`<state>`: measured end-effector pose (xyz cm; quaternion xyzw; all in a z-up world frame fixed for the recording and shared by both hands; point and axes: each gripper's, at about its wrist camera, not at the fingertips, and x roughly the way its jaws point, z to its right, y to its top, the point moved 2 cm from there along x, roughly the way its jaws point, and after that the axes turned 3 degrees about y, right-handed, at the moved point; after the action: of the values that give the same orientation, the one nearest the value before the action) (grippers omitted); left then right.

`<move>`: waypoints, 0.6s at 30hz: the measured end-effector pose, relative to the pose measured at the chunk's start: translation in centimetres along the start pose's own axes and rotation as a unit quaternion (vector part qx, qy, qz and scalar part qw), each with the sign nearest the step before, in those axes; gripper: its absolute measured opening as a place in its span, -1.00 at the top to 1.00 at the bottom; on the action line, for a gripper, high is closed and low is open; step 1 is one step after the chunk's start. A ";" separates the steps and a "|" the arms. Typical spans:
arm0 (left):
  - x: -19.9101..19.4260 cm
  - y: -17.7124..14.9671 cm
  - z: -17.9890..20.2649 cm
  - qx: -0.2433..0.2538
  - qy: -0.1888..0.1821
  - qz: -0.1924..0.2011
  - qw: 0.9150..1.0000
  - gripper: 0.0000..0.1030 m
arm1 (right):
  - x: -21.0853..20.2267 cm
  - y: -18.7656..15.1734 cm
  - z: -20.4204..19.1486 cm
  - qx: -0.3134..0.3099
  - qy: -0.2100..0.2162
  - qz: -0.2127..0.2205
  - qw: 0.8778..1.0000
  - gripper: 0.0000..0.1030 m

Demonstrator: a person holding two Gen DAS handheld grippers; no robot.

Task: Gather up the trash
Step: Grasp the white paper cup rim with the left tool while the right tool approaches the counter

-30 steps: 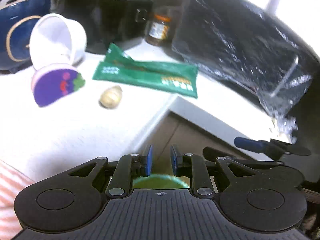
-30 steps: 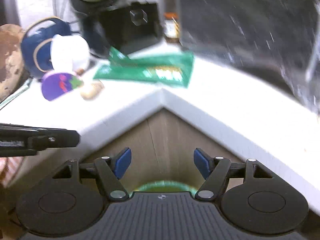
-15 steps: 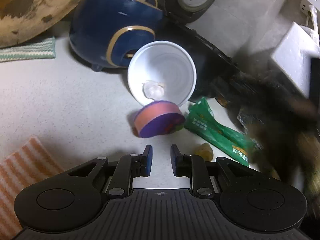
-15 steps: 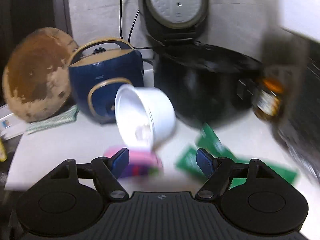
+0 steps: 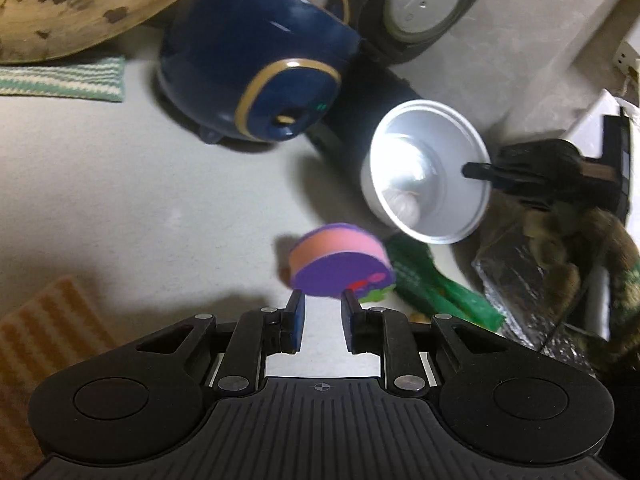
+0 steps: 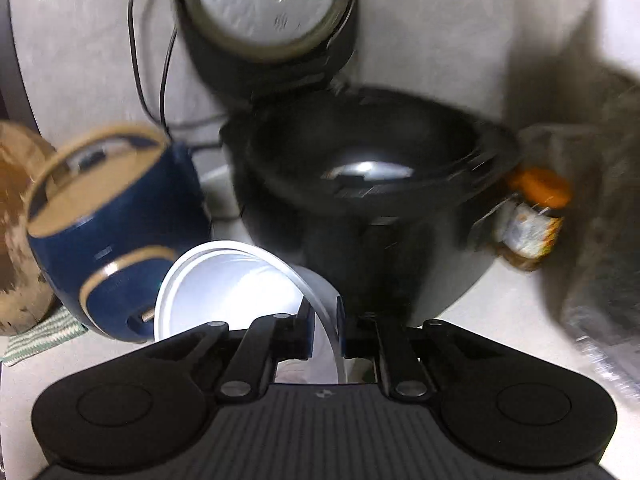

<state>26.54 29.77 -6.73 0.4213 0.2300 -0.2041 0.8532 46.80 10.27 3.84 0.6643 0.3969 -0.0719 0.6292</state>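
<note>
Rim plastic of the white disposable bowl [image 6: 240, 284] sits pinched between the pads of my right claw [image 6: 323, 330], which is clamped thinly on the bowl's edge; in the left view that claw reaches in from the right and the bowl hangs tipped above the pale table [image 5: 120, 200], its mouth facing toward me and slightly down, its axis running from the open rim back toward the black rice cooker [image 6: 360, 184]. A crumpled white scrap [image 5: 400, 206] lies inside near the lower wall. My left claw [image 5: 322, 324] is nearly together with a narrow gap, holding nothing, poised just short of the round pink-and-purple sponge [image 5: 340, 260]. Beside the sponge lies the long green plastic wrapper [image 5: 440, 292], its length running away to the right toward the crinkled black trash bag [image 5: 528, 280]. My worry: such a thin grip on a flexible rim could slip or fold, and with the mouth tilted down the scrap may tumble out before reaching the bag.
</note>
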 end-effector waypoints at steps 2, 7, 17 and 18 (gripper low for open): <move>0.1 -0.2 1.0 0.004 -0.009 0.005 1.000 0.56 | -1.6 0.0 0.8 -0.002 0.001 0.007 1.000 0.81; -0.4 -0.8 4.1 0.026 -0.012 0.022 0.999 0.56 | -4.5 -1.9 2.7 -0.012 0.024 0.001 1.000 0.80; -3.5 -1.4 5.7 0.092 0.065 0.071 0.991 0.38 | -7.6 -7.8 -0.2 -0.091 0.182 0.002 0.979 0.78; -3.4 -1.5 5.6 0.097 0.078 0.066 0.990 0.38 | -7.4 -8.7 -0.8 -0.104 0.181 0.002 0.978 0.78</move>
<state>24.24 24.87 -2.73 0.5310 0.2468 -0.1348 0.7993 36.12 6.87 1.61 0.5980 0.5078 0.0926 0.6132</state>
